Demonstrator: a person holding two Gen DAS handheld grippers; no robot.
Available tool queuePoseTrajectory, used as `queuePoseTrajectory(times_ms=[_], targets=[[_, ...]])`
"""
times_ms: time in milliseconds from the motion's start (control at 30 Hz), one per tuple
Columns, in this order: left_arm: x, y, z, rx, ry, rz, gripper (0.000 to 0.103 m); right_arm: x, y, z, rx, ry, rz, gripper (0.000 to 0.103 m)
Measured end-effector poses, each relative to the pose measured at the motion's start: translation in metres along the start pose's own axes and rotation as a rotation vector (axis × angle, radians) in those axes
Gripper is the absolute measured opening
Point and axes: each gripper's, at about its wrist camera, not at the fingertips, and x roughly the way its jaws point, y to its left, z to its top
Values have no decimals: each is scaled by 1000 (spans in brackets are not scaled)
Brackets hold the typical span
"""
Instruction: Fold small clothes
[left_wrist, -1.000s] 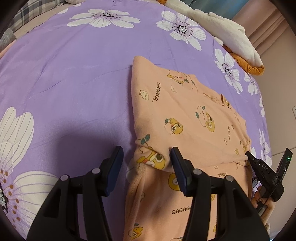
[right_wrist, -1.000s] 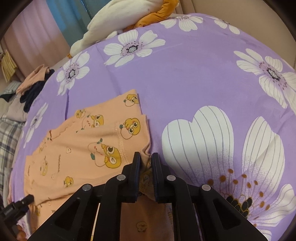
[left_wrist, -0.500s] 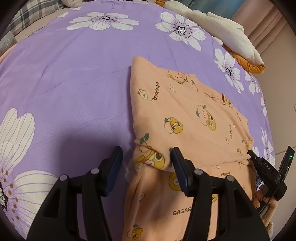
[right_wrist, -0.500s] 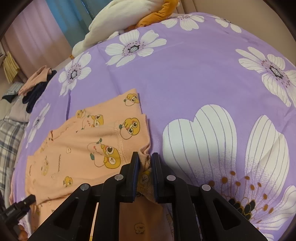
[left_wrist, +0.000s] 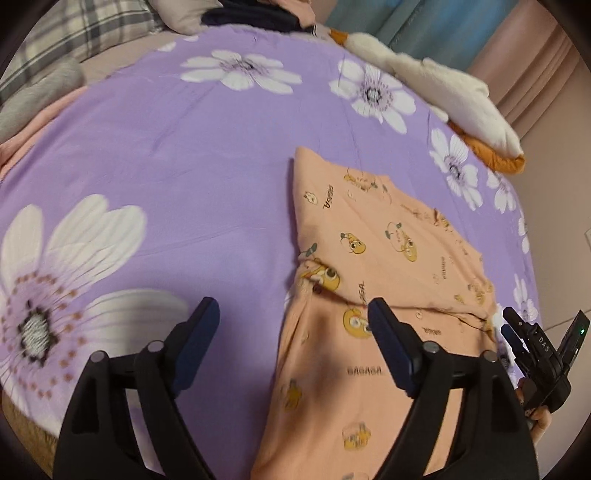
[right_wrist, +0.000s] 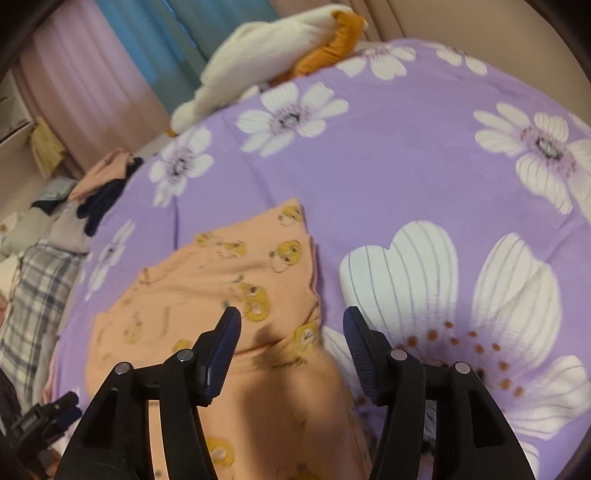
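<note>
A small peach garment (left_wrist: 384, 258) printed with yellow cartoon chicks lies folded over on the purple flowered bedspread (left_wrist: 177, 155). My left gripper (left_wrist: 293, 315) hovers above the garment's left edge, its jaws opening, nothing pressed between them. In the right wrist view the same garment (right_wrist: 207, 288) lies flat, and my right gripper (right_wrist: 291, 325) hangs over its right edge with jaws opening and no cloth pinched. The right gripper also shows at the far right of the left wrist view (left_wrist: 535, 350), held by a hand.
A white and orange plush toy (left_wrist: 443, 88) lies at the bed's far edge. A heap of dark and pink clothes (right_wrist: 103, 184) and a plaid pillow (right_wrist: 33, 295) sit at the bed's other end. Curtains (right_wrist: 110, 66) hang behind.
The right gripper let go of the garment's edge and opened. The left gripper opened wider. Both drew back and up from the cloth, which now lies flat.
</note>
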Motion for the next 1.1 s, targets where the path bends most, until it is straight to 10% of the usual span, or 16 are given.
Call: queuePoseTrajectory(times_ms=[1100], targets=[[-28,20,-94,73,123,-37,78,-90,-37,-100,-67,95,20,69]])
